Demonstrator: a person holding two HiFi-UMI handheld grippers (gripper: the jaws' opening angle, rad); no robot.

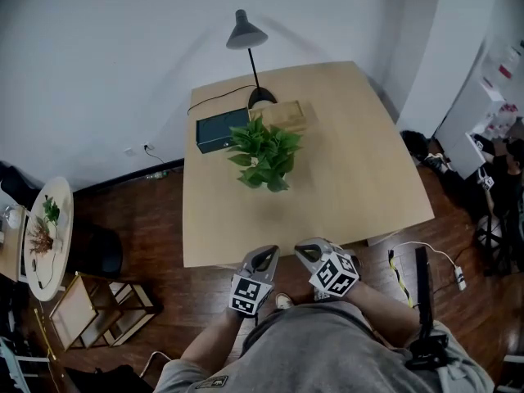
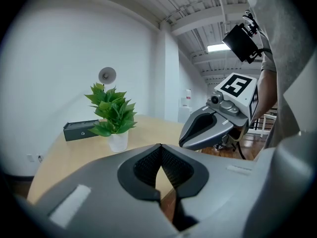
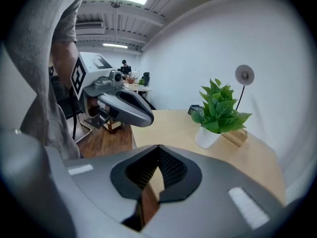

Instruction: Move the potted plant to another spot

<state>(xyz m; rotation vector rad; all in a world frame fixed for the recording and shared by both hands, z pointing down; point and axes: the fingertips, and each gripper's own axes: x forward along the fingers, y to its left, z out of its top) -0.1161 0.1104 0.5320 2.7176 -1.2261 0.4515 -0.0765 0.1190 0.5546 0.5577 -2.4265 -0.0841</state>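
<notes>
Light wood surface (image 1: pixel 344 178): a square top on a dark wooden floor (image 1: pixel 147 219), its far edge close to a white wall (image 1: pixel 106 56).
Potted plant (image 1: pixel 264 155): green leaves in a small white pot, upright on the far half of the surface, a little left of its middle, well apart from both tools.
Dark box (image 1: pixel 221 129): lies flat near the far edge, just behind the plant and to its left.
Wooden block (image 1: pixel 288 115): right beside the box, behind the plant on its right.
Lamp (image 1: pixel 246 33): grey shade on a thin black stem, with its base at the far edge between box and block.
Left tool (image 1: pixel 260 260): held at the near edge of the surface and aimed toward the plant. Its tips are pressed together with nothing between them.
Right tool (image 1: pixel 309 252): just beside the left one at the same edge. Its tips are pressed together too, and it grips nothing.
Person: grey shirt, both forearms reaching forward from the bottom of the head view.
</notes>
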